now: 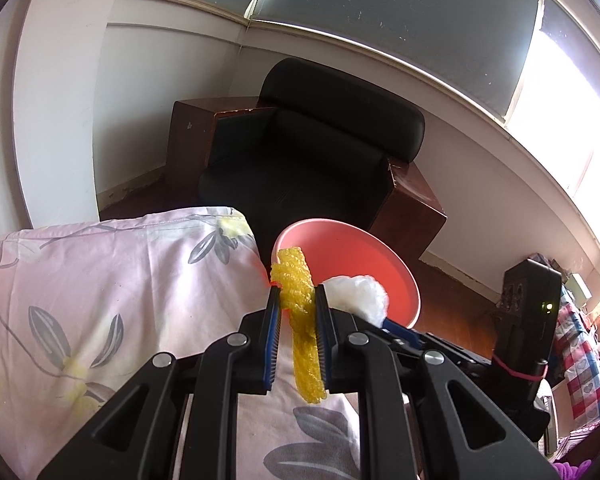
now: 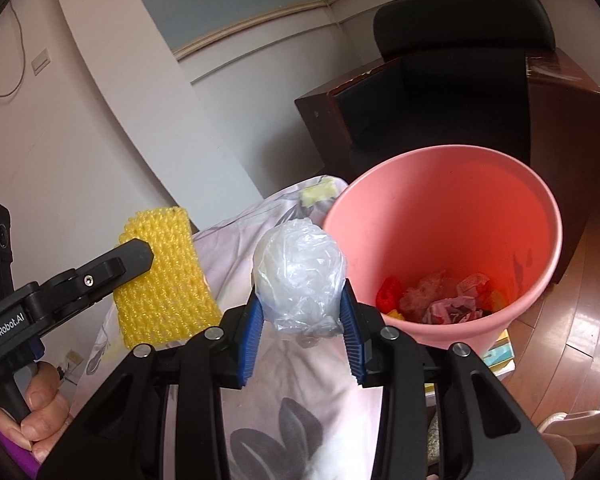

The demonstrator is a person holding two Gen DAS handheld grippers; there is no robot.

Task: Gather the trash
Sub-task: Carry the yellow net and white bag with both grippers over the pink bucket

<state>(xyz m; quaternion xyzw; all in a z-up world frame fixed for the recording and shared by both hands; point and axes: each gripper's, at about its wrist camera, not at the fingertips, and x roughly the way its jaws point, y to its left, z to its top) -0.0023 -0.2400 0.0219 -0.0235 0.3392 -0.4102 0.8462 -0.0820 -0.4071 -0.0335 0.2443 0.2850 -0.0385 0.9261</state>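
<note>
My left gripper (image 1: 297, 292) is shut on a yellow foam net sleeve (image 1: 300, 312), seen edge-on between the blue pads. From the right wrist view the same yellow foam net (image 2: 160, 280) shows flat, clamped by the left gripper's black finger (image 2: 112, 264). My right gripper (image 2: 300, 300) is shut on a crumpled ball of clear plastic (image 2: 298, 268); that ball (image 1: 360, 294) also shows in the left view. Just beyond both stands a pink bin (image 2: 452, 184) with mixed trash (image 2: 440, 298) in its bottom. The pink bin (image 1: 364, 256) lies right behind the left fingertips.
A bed with a pale floral cover (image 1: 112, 280) lies under and left of both grippers. Behind the bin sits a black armchair (image 1: 312, 152) with dark wooden sides. Wooden floor (image 2: 580, 320) lies to the right. A person's hand (image 2: 40, 404) grips the left handle.
</note>
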